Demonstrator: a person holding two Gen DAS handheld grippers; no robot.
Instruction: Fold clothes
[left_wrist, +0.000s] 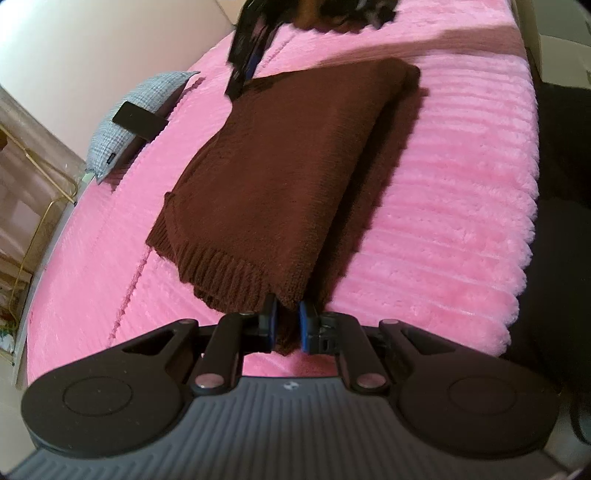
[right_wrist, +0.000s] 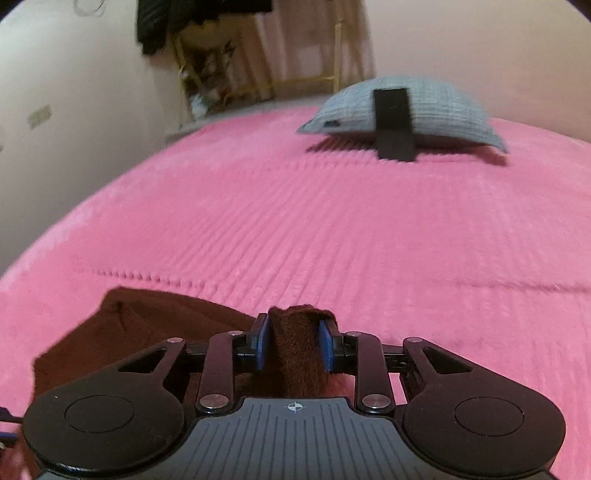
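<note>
- The brown knitted sweater lies on the pink ribbed bedspread, already doubled into a long panel; its ribbed hem faces your left tool, and a layered edge runs down the panel's right side.
- Your left gripper is pinched narrow on the near corner of the sweater, cloth squeezed between the blue pads; it pins that end low at the bed.
- Your right gripper is clamped on a thick bunch of the same brown knit, which stands up between its pads; in the left wrist view this tool shows blurred at the sweater's far end.
- By my reading, you are partway; the lengthwise folds look done, and the crosswise fold, far end toward near end, looks to be left; whether sleeves are tucked inside you cannot tell.
- Further out, a grey pillow with a dark flat object leaning on it sits well apart; a gold-framed rack stands by the wall.
</note>
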